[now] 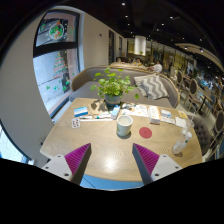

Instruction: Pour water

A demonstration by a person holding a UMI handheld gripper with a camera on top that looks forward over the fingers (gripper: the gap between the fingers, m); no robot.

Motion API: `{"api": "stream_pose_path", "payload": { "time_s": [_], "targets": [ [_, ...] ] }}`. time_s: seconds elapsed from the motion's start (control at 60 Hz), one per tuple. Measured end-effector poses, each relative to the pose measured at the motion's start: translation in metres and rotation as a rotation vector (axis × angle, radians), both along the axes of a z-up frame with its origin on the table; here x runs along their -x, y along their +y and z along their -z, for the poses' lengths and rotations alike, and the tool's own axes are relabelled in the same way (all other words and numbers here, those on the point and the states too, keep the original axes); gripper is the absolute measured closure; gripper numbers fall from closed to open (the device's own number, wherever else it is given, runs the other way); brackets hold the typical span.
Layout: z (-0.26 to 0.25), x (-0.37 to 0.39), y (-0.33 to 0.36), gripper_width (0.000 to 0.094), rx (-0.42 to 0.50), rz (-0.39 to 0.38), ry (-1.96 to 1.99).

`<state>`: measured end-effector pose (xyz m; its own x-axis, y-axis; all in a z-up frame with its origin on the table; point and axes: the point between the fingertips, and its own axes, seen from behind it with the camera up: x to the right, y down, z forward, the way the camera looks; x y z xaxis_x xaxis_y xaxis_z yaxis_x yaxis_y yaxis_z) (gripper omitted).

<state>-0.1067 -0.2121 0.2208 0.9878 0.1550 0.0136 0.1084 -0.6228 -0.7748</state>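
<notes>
Hovering above the near edge of a round wooden surface (100, 150), the hand-held gripper (113, 160) has its two fingers apart, and nothing is between them. Each finger carries one magenta pad: one pad (76, 157) on the left finger, one pad (146, 158) on the right finger.

Beyond the fingers, near the middle of the surface, stands one cup (124, 126), pale with a dark top; it is upright and apart from both fingers. Just to the right of the cup lies one small red coaster (146, 132), flat on the wood. Further right, close to the surface's edge, stands one white bottle-like thing (180, 143); I cannot tell exactly what it is.

Behind the cup is one potted plant (113, 88) with green leaves, standing at the far side of the surface. Around the pot lie several flat papers or booklets (160, 115); they overlap, so I cannot count them surely. One small white object (75, 123) lies at the left side of the surface, too small to name.

Behind the surface is one curved sofa (160, 88) with a light cushion. On the left wall hangs one screen (55, 30), above a big window (52, 72). Whether the cup has water inside, I cannot tell.
</notes>
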Motion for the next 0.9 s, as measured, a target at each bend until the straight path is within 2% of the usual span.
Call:
{"api": "stream_pose_path", "payload": {
  "time_s": [0.267,0.55,0.733,0.9],
  "targets": [
    [0.020,-0.065,-0.023,0.0089,0.008,0.104,-0.005],
    [0.081,-0.222,-0.038,0.0087,0.001,0.299,-0.040],
    [0.114,-0.322,-0.008,0.0085,-0.046,0.379,-0.029],
    [0.142,-0.376,0.052,0.0086,-0.099,0.389,0.004]
  ]
}}
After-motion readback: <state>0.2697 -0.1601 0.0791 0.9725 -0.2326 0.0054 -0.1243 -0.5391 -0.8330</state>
